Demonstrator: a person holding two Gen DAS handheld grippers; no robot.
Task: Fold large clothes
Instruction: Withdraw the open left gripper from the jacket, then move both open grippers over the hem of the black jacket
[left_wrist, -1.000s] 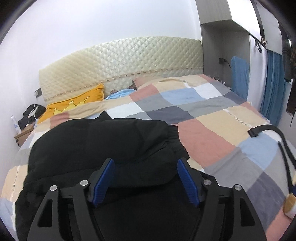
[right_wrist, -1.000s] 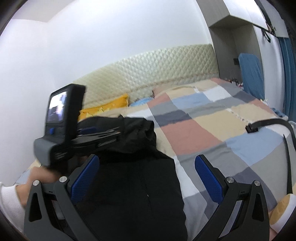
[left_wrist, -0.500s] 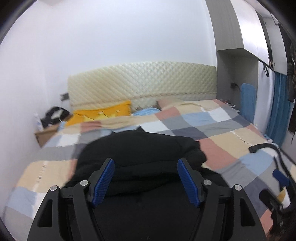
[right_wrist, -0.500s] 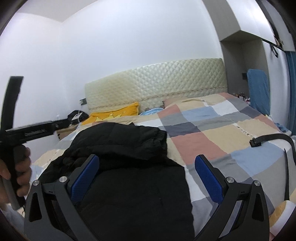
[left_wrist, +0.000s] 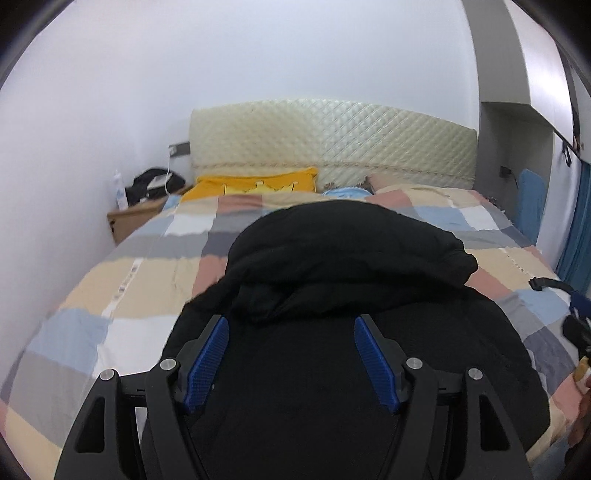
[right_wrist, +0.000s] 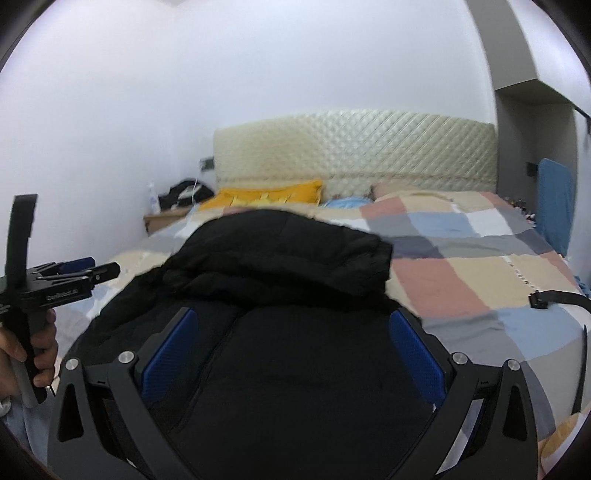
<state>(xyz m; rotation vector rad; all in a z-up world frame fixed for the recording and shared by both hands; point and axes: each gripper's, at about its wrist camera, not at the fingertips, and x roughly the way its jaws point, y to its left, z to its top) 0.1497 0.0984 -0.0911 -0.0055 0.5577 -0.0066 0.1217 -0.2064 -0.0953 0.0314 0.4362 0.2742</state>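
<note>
A black padded jacket (left_wrist: 351, 258) lies on the checked bedspread (left_wrist: 140, 280), its upper part folded down over the body. My left gripper (left_wrist: 291, 332) hovers open over the jacket's near half, blue pads (left_wrist: 207, 362) apart with nothing pinched. In the right wrist view the jacket (right_wrist: 288, 251) fills the middle. My right gripper (right_wrist: 291, 325) is open above it, its pads (right_wrist: 413, 354) clear of the cloth. The left gripper (right_wrist: 74, 273) shows at the far left, beside the jacket, held by a hand (right_wrist: 37, 347).
A yellow pillow (left_wrist: 255, 184) and a quilted cream headboard (left_wrist: 332, 140) stand at the bed's far end. A nightstand (left_wrist: 136, 218) with a bottle and a black bag is at the left wall. A black strap (right_wrist: 557, 295) lies on the bed's right side. Blue cloth (right_wrist: 554, 199) hangs by the wardrobe.
My left gripper has pulled back and away to the left, off the jacket's folded top. The right gripper has drawn back a little. Both stayed open; the folded jacket lies still.
</note>
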